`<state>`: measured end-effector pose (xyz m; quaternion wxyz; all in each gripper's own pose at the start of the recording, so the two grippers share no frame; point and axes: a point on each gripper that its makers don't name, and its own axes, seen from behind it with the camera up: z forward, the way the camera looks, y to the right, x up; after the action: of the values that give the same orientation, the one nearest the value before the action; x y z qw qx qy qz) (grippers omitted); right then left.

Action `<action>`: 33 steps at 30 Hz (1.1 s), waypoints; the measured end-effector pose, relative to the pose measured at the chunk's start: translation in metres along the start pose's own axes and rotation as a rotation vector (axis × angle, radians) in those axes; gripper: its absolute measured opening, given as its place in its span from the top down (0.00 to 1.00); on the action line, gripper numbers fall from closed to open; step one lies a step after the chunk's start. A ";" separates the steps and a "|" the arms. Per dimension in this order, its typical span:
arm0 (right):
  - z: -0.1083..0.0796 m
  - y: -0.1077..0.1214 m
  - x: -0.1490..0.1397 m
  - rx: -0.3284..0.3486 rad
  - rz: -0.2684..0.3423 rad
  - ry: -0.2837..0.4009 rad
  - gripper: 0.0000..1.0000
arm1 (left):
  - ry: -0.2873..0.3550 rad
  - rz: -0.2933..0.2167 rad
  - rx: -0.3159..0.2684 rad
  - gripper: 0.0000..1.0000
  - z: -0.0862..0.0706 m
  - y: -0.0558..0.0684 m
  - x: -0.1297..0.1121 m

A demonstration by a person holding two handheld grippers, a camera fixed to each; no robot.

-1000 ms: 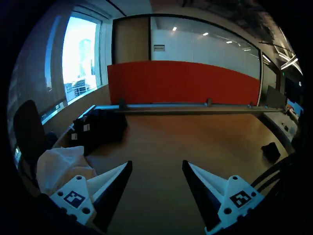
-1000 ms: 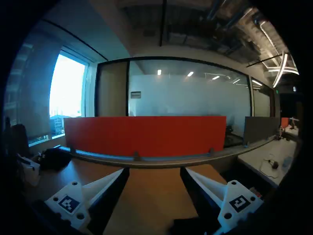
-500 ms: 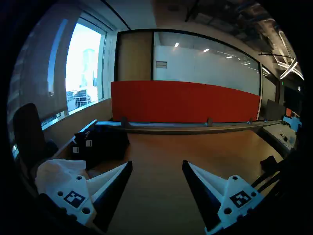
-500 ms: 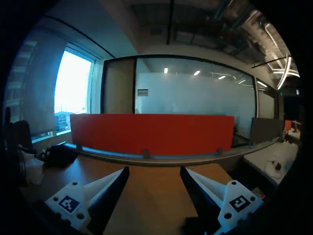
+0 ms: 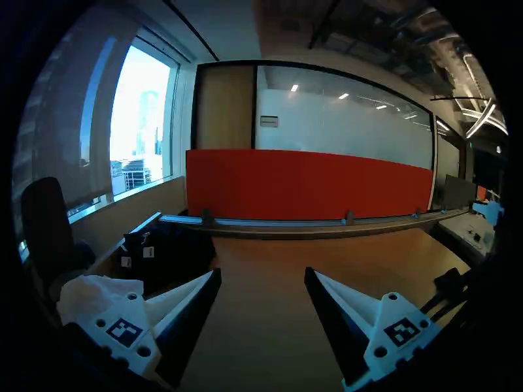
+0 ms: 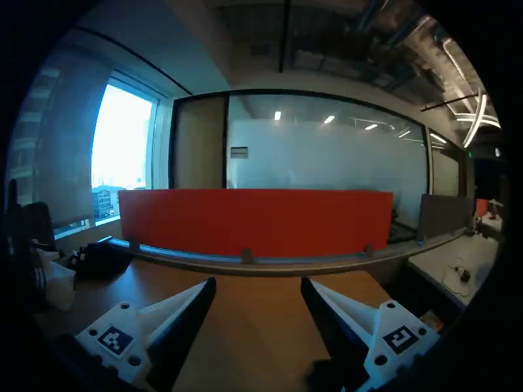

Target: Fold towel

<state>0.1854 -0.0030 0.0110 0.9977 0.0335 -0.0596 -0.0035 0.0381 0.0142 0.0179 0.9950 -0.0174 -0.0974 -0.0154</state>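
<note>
Left gripper view, left to right. A dark chair (image 5: pixel 42 222) is standing at the far left, beside the window. The towel (image 5: pixel 91 294), white and crumpled, is lying in a heap at the near left edge of the wooden desk (image 5: pixel 274 261), partly hidden behind this gripper's left finger. Just right of the towel and farther back, a black bag (image 5: pixel 168 248) with small white tags is sitting on the desk; whether anything is inside cannot be told. The left gripper (image 5: pixel 261 297) is hovering over bare desk with its fingers spread wide and gripping nothing. A red partition (image 5: pixel 307 186) is running along the far edge of the desk. A small dark object (image 5: pixel 450 281) is resting near the right edge.

Right gripper view, left to right. The towel is showing at the far left, with the black bag just behind and to the right of it, well apart from this gripper. The right gripper (image 6: pixel 257 304) is likewise hovering above the desk, its fingers wide apart and empty. A white neighbouring desk (image 6: pixel 457 264) is standing at the right, carrying a small corded item.
</note>
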 end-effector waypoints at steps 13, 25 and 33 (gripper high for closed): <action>-0.003 -0.017 0.006 0.031 0.014 -0.011 0.00 | 0.049 0.006 0.010 0.06 0.004 -0.005 0.006; -0.006 -0.021 0.017 0.024 0.020 -0.004 0.00 | 0.098 0.026 0.021 0.06 0.005 -0.006 0.004; -0.009 -0.031 0.023 0.029 0.025 -0.004 0.00 | 0.123 0.031 0.039 0.06 0.005 -0.016 -0.012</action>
<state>0.2097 -0.0333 0.0033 0.9969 0.0472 -0.0623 0.0098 0.0248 -0.0014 0.0206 0.9993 0.0014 -0.0362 0.0007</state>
